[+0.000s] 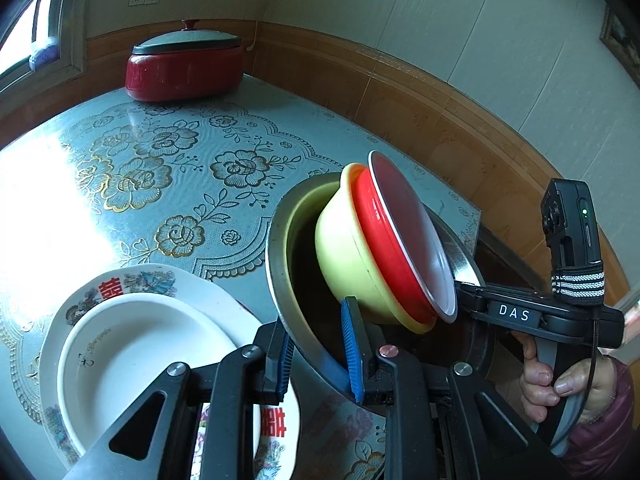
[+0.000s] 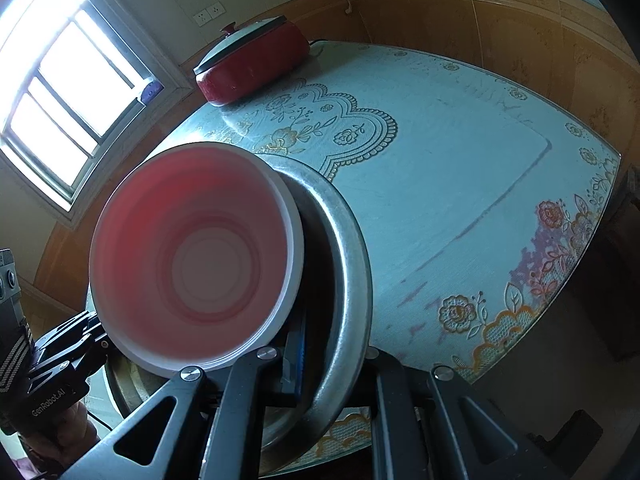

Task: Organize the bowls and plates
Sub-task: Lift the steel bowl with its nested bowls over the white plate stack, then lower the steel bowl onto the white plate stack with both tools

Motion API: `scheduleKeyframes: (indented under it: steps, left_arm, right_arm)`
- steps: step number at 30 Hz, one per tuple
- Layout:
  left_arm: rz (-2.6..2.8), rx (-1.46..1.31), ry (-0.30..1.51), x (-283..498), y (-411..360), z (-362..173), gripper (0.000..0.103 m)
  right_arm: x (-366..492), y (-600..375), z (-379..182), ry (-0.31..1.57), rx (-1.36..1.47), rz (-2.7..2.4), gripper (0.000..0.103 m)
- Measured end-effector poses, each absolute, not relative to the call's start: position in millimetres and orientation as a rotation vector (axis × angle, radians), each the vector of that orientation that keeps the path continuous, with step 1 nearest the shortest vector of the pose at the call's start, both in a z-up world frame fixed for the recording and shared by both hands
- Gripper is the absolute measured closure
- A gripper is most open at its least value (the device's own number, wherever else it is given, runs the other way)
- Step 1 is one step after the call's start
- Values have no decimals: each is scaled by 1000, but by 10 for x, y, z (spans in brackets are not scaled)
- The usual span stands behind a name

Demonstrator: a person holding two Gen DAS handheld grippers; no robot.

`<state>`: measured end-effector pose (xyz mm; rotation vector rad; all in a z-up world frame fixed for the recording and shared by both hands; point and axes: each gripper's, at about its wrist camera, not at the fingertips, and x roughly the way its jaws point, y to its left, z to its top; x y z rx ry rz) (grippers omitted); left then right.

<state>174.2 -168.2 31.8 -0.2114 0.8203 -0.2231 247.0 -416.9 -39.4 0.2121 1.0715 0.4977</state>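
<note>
A steel basin (image 1: 280, 248) is tilted up off the table. Inside it lean a yellow bowl (image 1: 344, 256) and a red bowl (image 1: 380, 232) with a pale inside, nested together. My left gripper (image 1: 320, 354) is shut on the basin's near rim, blue pads on either side of it. My right gripper (image 1: 472, 300) comes in from the right and grips the basin's far rim. In the right wrist view the red bowl's inside (image 2: 200, 256) fills the left, and the basin rim (image 2: 352, 280) sits between the right gripper's fingers (image 2: 294, 356). A white plate (image 1: 132, 356) lies on a patterned plate (image 1: 160, 280).
A red lidded pot (image 1: 184, 64) stands at the table's far corner by the wall. The table (image 1: 200, 152) has a floral cloth under glass. Wood-panelled walls border the table at the back and right. A window (image 2: 60, 92) is at the left.
</note>
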Motion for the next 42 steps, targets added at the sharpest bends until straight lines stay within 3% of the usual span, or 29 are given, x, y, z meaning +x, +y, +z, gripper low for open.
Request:
scheduleKeyframes:
  steps: [26, 42]
  left_arm:
    - [82, -398, 738, 847, -372, 464, 84]
    - [158, -501, 812, 724, -304, 65, 85]
  right_arm:
    - [2324, -2645, -186, 1077, 64, 856, 93]
    - [2247, -2435, -482, 1140, -38, 915, 91]
